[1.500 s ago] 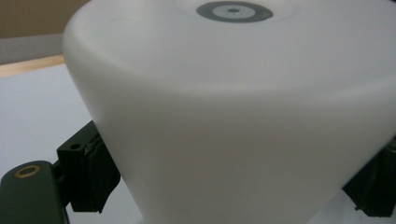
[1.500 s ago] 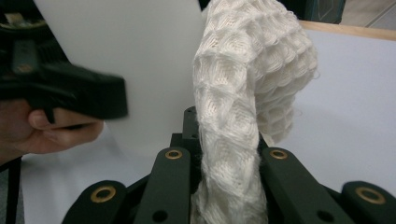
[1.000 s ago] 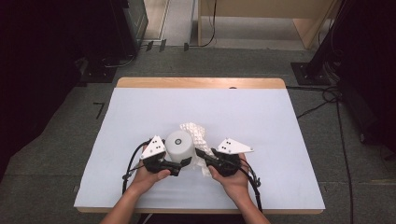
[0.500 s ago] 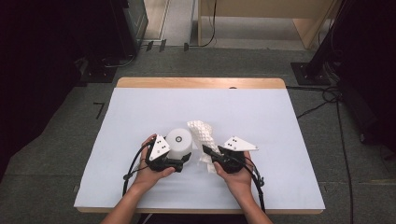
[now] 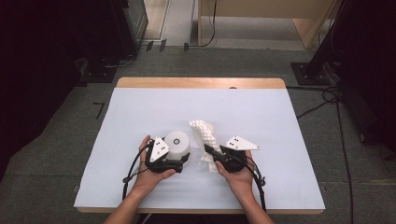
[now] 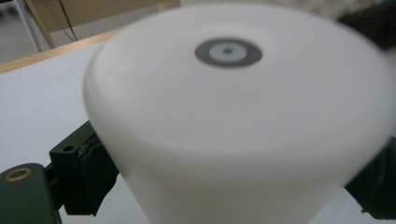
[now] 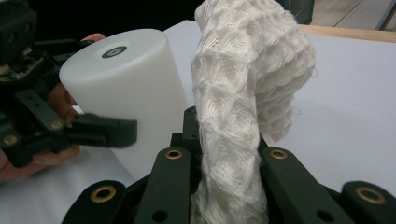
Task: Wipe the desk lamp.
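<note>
A white cylinder (image 5: 177,141) with a grey dot on its flat top stands on the table. My left gripper (image 5: 182,153) reaches around it from the left. Its jaws have just been opening, with the cylinder (image 6: 233,116) between them. In the left gripper view both pads (image 6: 91,179) still lie against its sides. My right gripper (image 5: 208,150) is shut on a white waffle-knit cloth (image 5: 203,133). The cloth (image 7: 247,70) rises from the jaws and droops over at its top, right beside the cylinder (image 7: 126,79).
The table (image 5: 261,107) has a pale blue-white cover and a wooden far edge (image 5: 201,82). Beyond it are a grey floor, cables (image 5: 327,98) at the right and dark equipment at the left.
The right gripper has shifted the cloth a little to the right, away from the cylinder's top. The cylinder and left hand have stayed in place.
</note>
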{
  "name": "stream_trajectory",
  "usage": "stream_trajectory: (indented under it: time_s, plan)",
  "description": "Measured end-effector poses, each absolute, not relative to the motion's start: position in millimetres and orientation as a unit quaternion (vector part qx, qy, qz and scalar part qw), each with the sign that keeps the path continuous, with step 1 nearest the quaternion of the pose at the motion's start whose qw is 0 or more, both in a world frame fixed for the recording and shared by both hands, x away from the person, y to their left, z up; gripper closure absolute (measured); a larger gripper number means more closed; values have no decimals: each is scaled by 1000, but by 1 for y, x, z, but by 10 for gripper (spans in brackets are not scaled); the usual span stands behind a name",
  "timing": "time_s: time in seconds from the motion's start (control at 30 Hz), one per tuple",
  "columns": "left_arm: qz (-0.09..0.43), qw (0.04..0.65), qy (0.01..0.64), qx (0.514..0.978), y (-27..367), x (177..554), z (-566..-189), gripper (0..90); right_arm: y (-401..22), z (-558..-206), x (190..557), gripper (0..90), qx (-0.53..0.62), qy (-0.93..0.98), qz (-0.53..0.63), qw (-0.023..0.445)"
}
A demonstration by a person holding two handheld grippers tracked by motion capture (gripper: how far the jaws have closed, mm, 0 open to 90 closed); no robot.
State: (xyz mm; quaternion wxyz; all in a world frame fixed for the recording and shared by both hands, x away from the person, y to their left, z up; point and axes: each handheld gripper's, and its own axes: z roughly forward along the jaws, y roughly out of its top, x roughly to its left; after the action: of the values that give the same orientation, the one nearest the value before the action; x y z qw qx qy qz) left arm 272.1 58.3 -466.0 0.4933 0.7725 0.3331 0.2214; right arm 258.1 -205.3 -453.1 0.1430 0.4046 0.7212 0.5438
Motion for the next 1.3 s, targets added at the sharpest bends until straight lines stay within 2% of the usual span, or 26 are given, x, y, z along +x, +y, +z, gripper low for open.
stream_trajectory:
  time_s: [0.1,0.27,0.4,0.57,0.7,0.9,1.07,1.2,1.3]
  plan:
    - [236,478,365,763,49,266,-467,36,-204,-454,258,790,405,723,543,138]
    - [273,444,409,749,31,263,-472,57,-201,-456,258,790,401,726,541,139]
    - [245,468,391,754,41,267,-472,85,-199,-457,258,790,401,729,538,137]
    - [161,548,340,747,66,274,-457,86,-197,-458,258,790,400,731,536,132]
    - [126,588,304,739,77,274,-447,86,-188,-463,257,791,391,743,531,120]
    - [118,574,279,761,71,273,-449,88,-180,-462,256,794,369,751,538,106]
    - [121,541,267,788,58,272,-457,87,-187,-443,251,794,356,737,564,112]
    - [119,550,261,784,57,270,-454,88,-191,-432,248,795,347,731,575,122]
    - [119,558,268,777,60,271,-451,87,-188,-444,252,795,357,743,554,114]
